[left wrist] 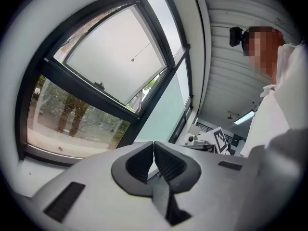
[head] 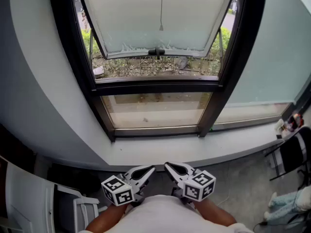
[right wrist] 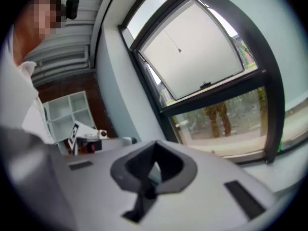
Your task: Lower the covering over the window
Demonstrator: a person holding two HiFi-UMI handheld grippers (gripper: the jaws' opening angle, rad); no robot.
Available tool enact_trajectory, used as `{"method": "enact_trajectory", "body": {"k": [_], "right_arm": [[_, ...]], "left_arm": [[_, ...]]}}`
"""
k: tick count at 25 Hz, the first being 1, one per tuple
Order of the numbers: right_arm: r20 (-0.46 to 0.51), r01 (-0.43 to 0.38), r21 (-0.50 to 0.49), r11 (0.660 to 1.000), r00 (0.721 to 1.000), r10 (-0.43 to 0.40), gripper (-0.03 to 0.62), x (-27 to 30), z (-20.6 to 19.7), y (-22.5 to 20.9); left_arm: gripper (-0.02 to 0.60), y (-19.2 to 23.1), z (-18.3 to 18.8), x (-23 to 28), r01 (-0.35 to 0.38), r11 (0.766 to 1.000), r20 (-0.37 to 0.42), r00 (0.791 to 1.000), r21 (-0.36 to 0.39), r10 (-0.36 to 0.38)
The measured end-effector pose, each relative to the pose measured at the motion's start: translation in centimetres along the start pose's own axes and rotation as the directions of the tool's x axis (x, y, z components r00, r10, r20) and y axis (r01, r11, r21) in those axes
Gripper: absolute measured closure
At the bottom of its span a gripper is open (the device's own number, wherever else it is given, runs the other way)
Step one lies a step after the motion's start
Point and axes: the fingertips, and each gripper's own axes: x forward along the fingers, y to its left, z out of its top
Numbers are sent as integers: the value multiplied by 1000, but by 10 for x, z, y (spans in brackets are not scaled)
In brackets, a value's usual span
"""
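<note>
A white blind (head: 160, 13) hangs over the upper pane of the black-framed window (head: 155, 87); its lower edge sits just above the window handle (head: 156, 51). A thin pull cord (head: 161, 28) dangles in front of it. The glass below is uncovered. Both grippers are held low, close to the person's body and well short of the window. The left gripper (head: 151, 168) is shut with nothing in it, its jaws meeting at the tips in the left gripper view (left wrist: 154, 143). Beside it, the right gripper (head: 166, 165) is also shut and empty (right wrist: 154, 144).
A pale window sill (head: 194, 149) runs below the frame. A dark folding chair (head: 291, 154) stands at the right and white furniture (head: 29, 198) at the left. A white shelf unit (right wrist: 67, 109) shows in the right gripper view.
</note>
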Motion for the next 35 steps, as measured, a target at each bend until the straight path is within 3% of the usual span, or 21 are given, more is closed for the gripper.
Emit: {"method": "enact_trajectory", "body": {"k": [16, 35], "right_arm": [[-4, -35, 10, 999, 999, 35, 571, 2, 0, -11], [-43, -32, -41, 999, 999, 30, 526, -22, 5, -67]], "left_arm": [[565, 14, 9, 2, -54, 998, 36, 998, 20, 54], [561, 13, 6, 40, -163, 986, 88, 983, 36, 160]]}}
